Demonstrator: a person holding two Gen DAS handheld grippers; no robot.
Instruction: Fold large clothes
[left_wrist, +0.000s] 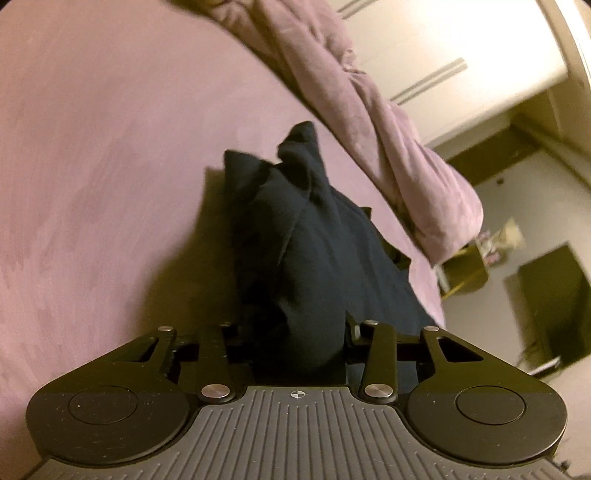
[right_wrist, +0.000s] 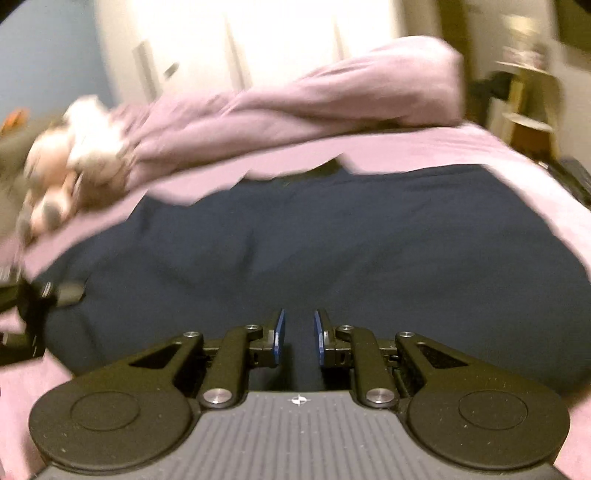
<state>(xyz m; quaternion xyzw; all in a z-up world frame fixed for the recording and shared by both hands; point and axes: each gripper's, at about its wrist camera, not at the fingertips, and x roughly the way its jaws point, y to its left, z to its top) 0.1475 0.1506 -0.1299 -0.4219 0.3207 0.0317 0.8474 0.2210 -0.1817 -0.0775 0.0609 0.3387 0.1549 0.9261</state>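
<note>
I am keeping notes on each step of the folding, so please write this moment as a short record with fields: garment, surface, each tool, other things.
garment: dark navy fabric garment, spread on the bed, one part bunched up
surface: pink bed sheet
left tool: bunched navy cloth between its fingers; whether they press it cannot be told
right tool: blue pads apart with a narrow gap, nothing between them, above the garment
other things: rumpled pink blanket behind the garment; blurred pale plush toy beside it
</note>
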